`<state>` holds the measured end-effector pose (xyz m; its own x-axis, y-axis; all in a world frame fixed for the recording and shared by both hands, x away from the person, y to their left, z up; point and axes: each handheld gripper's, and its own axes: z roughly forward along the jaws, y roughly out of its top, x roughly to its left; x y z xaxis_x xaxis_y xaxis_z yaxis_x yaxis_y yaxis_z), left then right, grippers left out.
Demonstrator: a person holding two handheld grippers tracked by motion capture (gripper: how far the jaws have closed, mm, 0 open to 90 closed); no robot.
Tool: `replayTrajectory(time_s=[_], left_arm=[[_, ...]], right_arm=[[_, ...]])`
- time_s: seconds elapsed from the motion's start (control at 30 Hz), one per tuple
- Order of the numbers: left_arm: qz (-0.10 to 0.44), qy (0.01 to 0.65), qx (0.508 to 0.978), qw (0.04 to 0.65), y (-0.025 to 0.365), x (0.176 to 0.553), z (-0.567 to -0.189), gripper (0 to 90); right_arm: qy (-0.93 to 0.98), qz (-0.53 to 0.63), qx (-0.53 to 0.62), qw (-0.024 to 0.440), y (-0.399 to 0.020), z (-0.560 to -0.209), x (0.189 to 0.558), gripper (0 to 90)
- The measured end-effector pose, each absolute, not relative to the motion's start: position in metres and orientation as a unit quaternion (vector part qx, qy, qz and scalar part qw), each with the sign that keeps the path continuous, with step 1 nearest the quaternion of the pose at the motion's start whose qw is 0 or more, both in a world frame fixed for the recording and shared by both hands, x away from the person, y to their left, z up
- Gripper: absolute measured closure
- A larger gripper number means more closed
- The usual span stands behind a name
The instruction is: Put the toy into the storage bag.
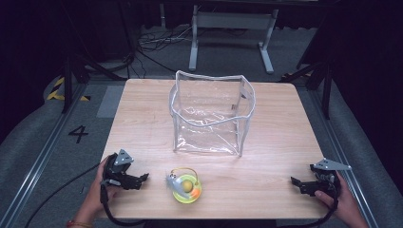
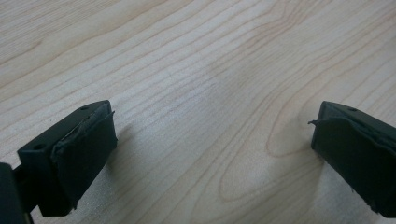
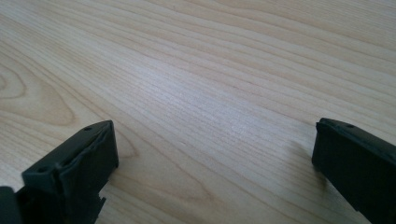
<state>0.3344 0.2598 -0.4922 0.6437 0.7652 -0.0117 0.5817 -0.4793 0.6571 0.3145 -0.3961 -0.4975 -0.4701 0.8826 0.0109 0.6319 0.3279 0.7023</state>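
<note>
A clear plastic bag (image 1: 211,114) with white trim stands upright and open-topped at the middle of the wooden table (image 1: 142,118). A small round yellow-green toy (image 1: 186,186) with an orange ball and a grey piece lies near the front edge. My left gripper (image 1: 142,179) rests at the front left, pointing toward the toy, a short way from it. My right gripper (image 1: 297,184) rests at the front right. In the left gripper view the gripper (image 2: 212,140) has its jaws wide apart over bare wood. The right gripper (image 3: 215,154) looks the same in its own view.
A metal stand (image 1: 232,28) and loose cables (image 1: 152,45) lie on the floor beyond the table. Rails run along both sides of the table. A "4" (image 1: 78,134) is marked on the floor at the left.
</note>
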Motion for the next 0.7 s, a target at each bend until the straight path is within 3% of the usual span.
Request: replayTrajectory(time_s=[0.63, 0.7], left_arm=[[0.141, 0.400, 0.847, 0.319, 0.265, 0.327, -0.492, 0.5], [0.139, 0.402, 0.847, 0.320, 0.265, 0.327, -0.492, 0.4]], right_arm=[[0.830, 0.306, 0.440, 0.157, -0.399, -0.491, 0.327, 0.6], [0.832, 0.304, 0.438, 0.156, -0.398, -0.490, 0.329, 6.4]])
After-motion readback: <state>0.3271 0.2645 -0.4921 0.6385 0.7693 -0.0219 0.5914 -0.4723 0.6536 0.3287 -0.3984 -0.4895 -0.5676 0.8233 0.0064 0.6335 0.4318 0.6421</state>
